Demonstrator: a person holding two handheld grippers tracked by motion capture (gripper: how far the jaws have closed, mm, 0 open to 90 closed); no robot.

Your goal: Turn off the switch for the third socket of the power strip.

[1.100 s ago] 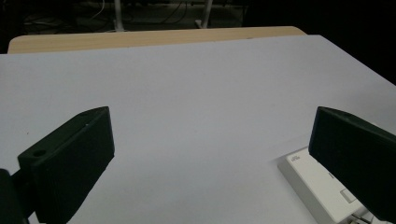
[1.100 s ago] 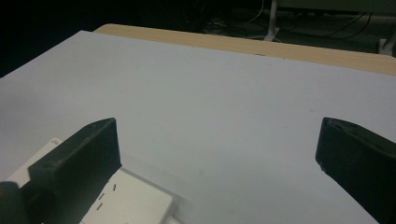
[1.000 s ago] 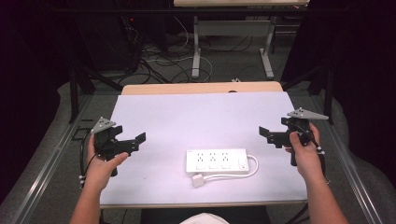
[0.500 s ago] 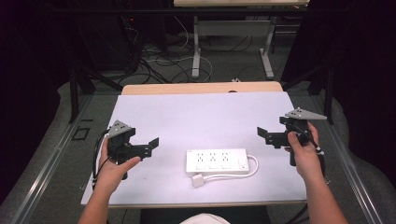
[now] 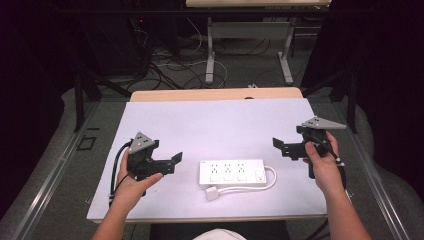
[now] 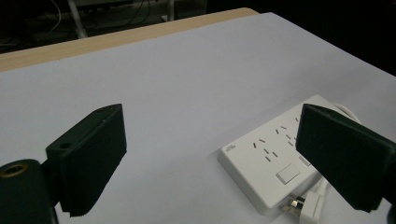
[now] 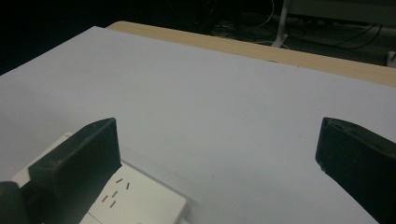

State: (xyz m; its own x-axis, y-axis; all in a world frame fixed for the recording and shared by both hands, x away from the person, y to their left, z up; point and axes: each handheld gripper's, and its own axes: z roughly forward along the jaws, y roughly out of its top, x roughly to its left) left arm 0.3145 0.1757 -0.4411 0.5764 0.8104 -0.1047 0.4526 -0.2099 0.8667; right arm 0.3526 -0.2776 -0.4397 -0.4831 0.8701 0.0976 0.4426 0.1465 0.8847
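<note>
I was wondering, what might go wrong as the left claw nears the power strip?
1. The plug lies loose beside the power strip, so the approaching left claw, whose jaws have just been closing with nothing between them, might knock it.
2. The looped cord could snag.
3. Pushed from one end, the strip may slide.

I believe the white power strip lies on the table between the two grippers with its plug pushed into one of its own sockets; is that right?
Not quite. The power strip does lie on the table between the left gripper and right gripper, but its plug lies loose on the table in front of the strip, in no socket, as the high view shows.
</note>
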